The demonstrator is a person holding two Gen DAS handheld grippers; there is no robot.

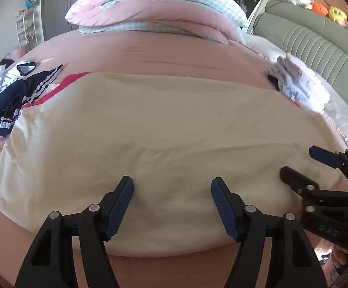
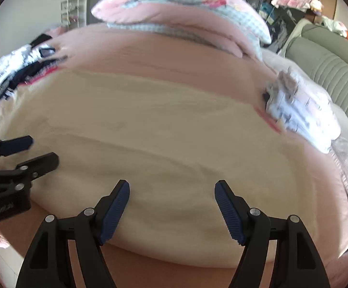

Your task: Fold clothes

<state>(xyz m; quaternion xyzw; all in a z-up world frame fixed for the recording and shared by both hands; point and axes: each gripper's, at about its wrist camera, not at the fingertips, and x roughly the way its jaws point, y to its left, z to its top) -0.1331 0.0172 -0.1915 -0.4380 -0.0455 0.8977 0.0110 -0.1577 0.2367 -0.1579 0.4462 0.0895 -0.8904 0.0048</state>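
Cream garment [image 1: 149, 129] lay flat on pink bed [image 1: 149, 55]; we held left gripper [image 1: 172, 187] and right gripper [image 2: 172, 189] wide open, empty; risk: pinching bedsheet too

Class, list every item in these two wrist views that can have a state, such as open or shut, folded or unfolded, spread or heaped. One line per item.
left gripper: open, over the cream garment's near edge
right gripper: open, holding nothing
cream garment: spread flat on the bed, not folded up small
dark striped clothes: crumpled heap
pale printed clothes: stacked, folded
pink quilt: folded, at the far end
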